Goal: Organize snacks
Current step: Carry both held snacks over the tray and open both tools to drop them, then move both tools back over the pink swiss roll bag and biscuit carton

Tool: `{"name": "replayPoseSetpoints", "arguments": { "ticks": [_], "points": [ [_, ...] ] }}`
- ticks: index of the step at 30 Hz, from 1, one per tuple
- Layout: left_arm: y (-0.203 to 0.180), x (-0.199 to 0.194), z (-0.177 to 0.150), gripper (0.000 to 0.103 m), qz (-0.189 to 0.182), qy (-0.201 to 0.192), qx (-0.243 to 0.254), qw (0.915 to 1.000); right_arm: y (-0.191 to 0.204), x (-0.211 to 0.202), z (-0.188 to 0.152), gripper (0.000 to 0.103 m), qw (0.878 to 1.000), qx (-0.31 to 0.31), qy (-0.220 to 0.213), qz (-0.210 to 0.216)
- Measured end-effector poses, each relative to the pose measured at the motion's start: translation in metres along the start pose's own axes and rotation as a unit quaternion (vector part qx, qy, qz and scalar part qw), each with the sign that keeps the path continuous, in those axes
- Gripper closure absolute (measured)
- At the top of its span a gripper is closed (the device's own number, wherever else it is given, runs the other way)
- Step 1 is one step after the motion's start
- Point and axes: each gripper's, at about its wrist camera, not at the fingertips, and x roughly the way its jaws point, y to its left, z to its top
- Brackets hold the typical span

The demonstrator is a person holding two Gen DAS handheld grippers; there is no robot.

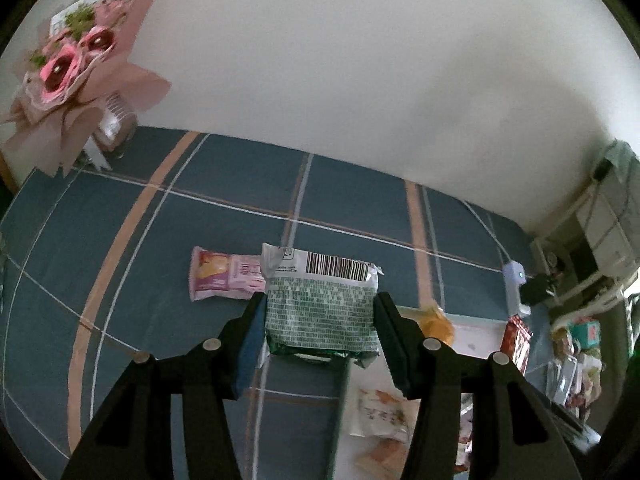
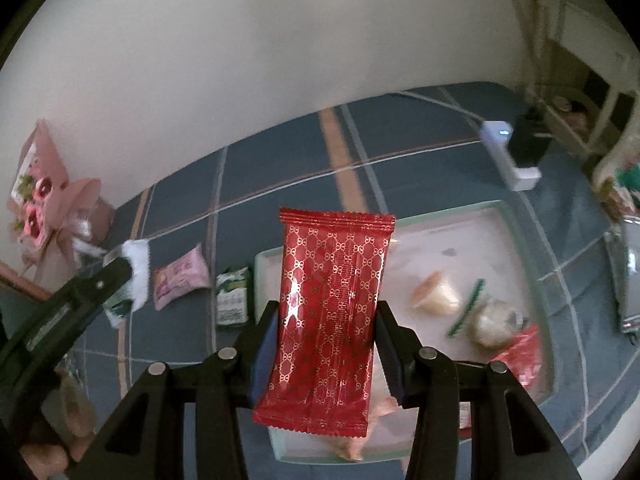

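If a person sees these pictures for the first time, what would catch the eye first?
Probably the shiny red packet, clamped upright in the right gripper above the pale tray. Next, the green and white packet held in the left gripper, and the pink bouquet by the wall.

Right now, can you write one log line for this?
left gripper: holds green packet | right gripper: holds red packet | tray: below

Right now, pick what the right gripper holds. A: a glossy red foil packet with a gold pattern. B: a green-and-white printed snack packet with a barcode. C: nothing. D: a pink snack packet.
A: the right gripper has its pads pressed on both sides of the glossy red foil packet with a gold pattern, held above the pale tray.
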Motion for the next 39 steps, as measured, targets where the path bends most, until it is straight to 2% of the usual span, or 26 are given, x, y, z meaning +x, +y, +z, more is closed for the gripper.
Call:
{"name": "replayPoseSetpoints", "arguments": {
  "ticks": [7, 14, 21, 28, 36, 39],
  "points": [
    [-0.042, 0.015, -0.015, 0.048, -0.009, 0.014, 0.057, 0.9982, -0.042, 0.000, 0.002, 0.054, 0.999, 0.029, 0.004, -0.027],
    [-0.075, 0.056, -0.036, 0.047, -0.007, 0.045, 0.102, 0.9937, -0.077, 0.020, 0.001, 0.054, 0.997, 0.051, 0.027, -0.058],
    [-0.080, 0.091, -0.050, 0.047, -0.002, 0.065, 0.114, 0.9913, -0.083, 0.050, -0.002, 0.054, 0.995, 0.057, 0.061, -0.050],
    [-0.077, 0.101, -0.052, 0.045, -0.015, 0.070, 0.097, 0.9927, -0.083, 0.059, -0.006, 0.053, 0.994, 0.064, 0.076, -0.049],
    [-0.078, 0.095, -0.051, 0.033, -0.011, 0.078, 0.091, 0.9927, -0.085, 0.061, -0.003, 0.031, 0.993, 0.065, 0.081, -0.059],
    [-0.074, 0.094, -0.049, 0.028, 0.004, 0.089, 0.078, 0.9929, -0.084, 0.060, -0.003, 0.022, 0.993, 0.059, 0.080, -0.070]
  ]
}}
